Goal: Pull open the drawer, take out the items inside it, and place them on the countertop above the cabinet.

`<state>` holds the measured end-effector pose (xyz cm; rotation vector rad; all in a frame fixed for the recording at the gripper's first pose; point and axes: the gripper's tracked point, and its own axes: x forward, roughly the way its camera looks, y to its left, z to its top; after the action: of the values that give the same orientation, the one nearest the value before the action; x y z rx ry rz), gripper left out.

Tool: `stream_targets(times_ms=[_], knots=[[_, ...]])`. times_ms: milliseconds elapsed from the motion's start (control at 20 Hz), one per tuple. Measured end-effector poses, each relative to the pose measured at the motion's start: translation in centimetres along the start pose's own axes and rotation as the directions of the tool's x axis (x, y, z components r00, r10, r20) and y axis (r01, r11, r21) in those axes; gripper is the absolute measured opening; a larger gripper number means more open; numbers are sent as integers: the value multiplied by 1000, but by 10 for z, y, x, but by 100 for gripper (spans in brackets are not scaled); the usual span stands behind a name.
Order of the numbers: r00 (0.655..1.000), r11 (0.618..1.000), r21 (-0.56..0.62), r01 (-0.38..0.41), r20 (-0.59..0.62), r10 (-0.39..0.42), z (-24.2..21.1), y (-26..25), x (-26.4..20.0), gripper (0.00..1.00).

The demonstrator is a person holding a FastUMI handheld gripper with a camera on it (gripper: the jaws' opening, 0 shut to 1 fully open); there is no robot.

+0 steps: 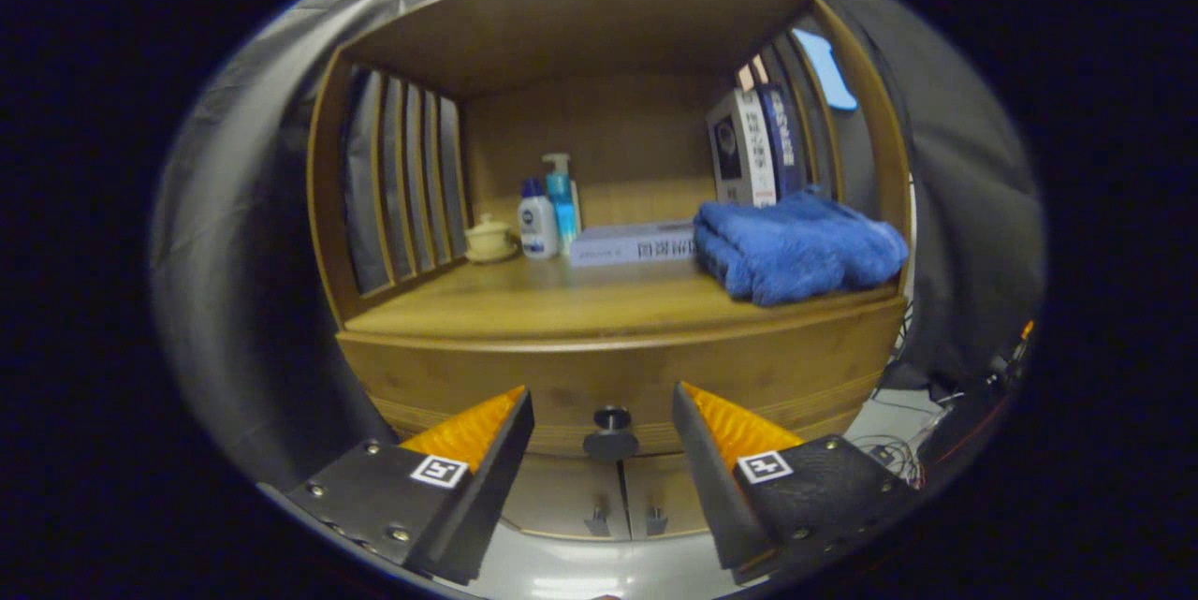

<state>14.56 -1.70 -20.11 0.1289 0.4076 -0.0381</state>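
Our jaws hang released, and between them, just beyond, sits the drawer knob, untouched. The drawer looks closed, so opening it, emptying it, and loading the worktop above, beside the blue towel, all remain.

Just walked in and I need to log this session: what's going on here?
A person is holding a handheld gripper up to a wooden cabinet. Its fingers are open, with the drawer knob between them, just beyond the tips, nothing gripped yet. The drawer looks shut. On the countertop above sit a folded blue towel, two bottles, a small lidded cup, a flat box and upright books.
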Motion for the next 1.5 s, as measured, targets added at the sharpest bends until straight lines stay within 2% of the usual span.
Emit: stream_targets(times_ms=[200,250,300,500,650,700,850,900,1200,1500], knots=[[997,998,67,0,-71,5,-27,0,35,76],[996,997,67,23,-93,-17,-34,-4,44,77],[992,997,57,55,-115,-48,-42,-12,50,70],[992,997,50,59,-111,-54,-44,-8,53,44],[986,998,3,70,-152,-69,-50,-8,53,44],[985,997,-11,73,-158,-74,-47,-10,51,38],[982,996,1,85,-168,-84,-50,-9,52,38],[980,996,8,92,-176,-89,-52,-9,54,30],[975,993,33,114,-193,-105,-62,-6,22,30],[968,990,21,137,-214,-130,-77,-5,-31,30]])
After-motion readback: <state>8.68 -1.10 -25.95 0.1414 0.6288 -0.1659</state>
